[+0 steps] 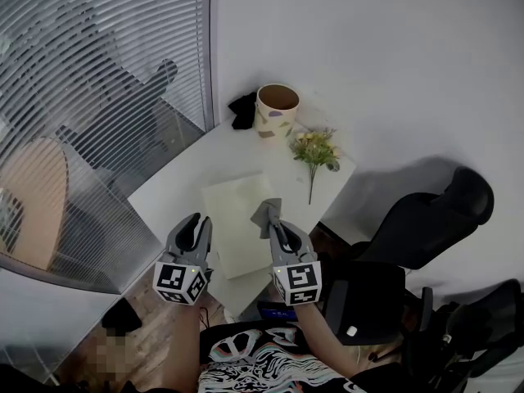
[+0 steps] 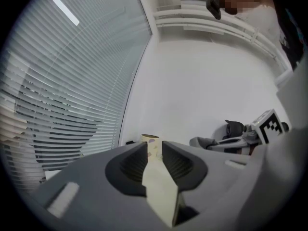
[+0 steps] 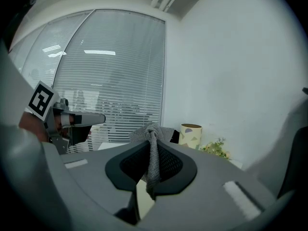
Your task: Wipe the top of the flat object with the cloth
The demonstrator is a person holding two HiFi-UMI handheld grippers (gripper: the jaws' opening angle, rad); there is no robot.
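A pale cream flat object (image 1: 237,219) lies on the white table (image 1: 176,182). My left gripper (image 1: 199,226) is at its left edge. In the left gripper view the left gripper (image 2: 154,150) is shut on the flat object (image 2: 161,191), which fills the narrow gap between the jaws. My right gripper (image 1: 277,226) is over the object's right side and is shut on a grey cloth (image 1: 268,213). In the right gripper view the cloth (image 3: 151,136) bunches up out of the right gripper (image 3: 151,153).
A patterned paper cup (image 1: 277,109) and a small black item (image 1: 243,110) stand at the table's far end. A sprig of yellow flowers (image 1: 316,149) lies to the right. Window blinds (image 1: 98,97) run along the left, and a black chair (image 1: 426,219) stands at the right.
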